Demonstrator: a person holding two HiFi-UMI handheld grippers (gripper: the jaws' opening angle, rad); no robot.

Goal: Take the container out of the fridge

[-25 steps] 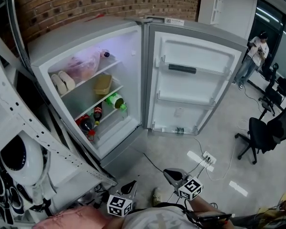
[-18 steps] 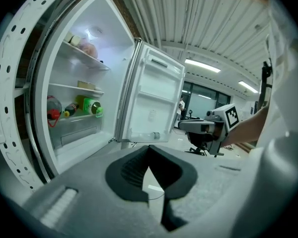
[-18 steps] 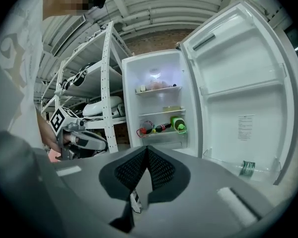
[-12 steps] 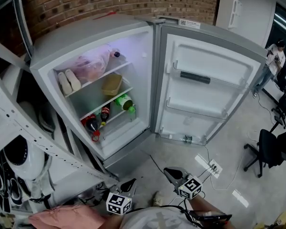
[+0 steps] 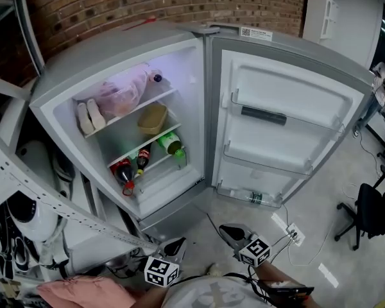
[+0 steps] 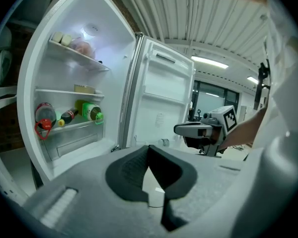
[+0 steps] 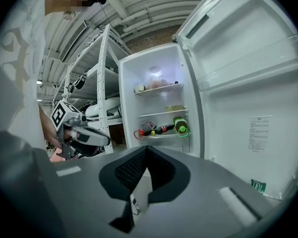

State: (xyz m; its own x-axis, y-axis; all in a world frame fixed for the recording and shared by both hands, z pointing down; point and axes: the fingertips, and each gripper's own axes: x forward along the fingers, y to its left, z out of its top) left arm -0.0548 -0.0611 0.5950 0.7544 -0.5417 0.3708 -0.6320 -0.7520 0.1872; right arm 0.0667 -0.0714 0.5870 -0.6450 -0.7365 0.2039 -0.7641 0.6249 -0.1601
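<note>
The fridge [image 5: 115, 56] stands open, its door [image 5: 279, 133] swung to the right. A tan lidded container [image 5: 153, 118] sits on the middle shelf; it also shows as the container [image 6: 84, 89] in the left gripper view and the container [image 7: 174, 108] in the right gripper view. Below it lie a green bottle [image 5: 171, 144] and cola bottles [image 5: 125, 170]. My left gripper [image 5: 174, 247] and right gripper [image 5: 231, 233] hang low near my body, well short of the fridge. Both are shut with nothing between their jaws.
A pink bag [image 5: 119, 95] and two pale items [image 5: 88, 117] fill the top shelf. A white metal rack [image 5: 25, 191] stands left of the fridge. A power strip [image 5: 295, 234] and cable lie on the floor, with an office chair [image 5: 372, 210] at the right.
The head view has swung so that the fridge sits larger and more central. Both grippers stay low and shut in about the same place.
</note>
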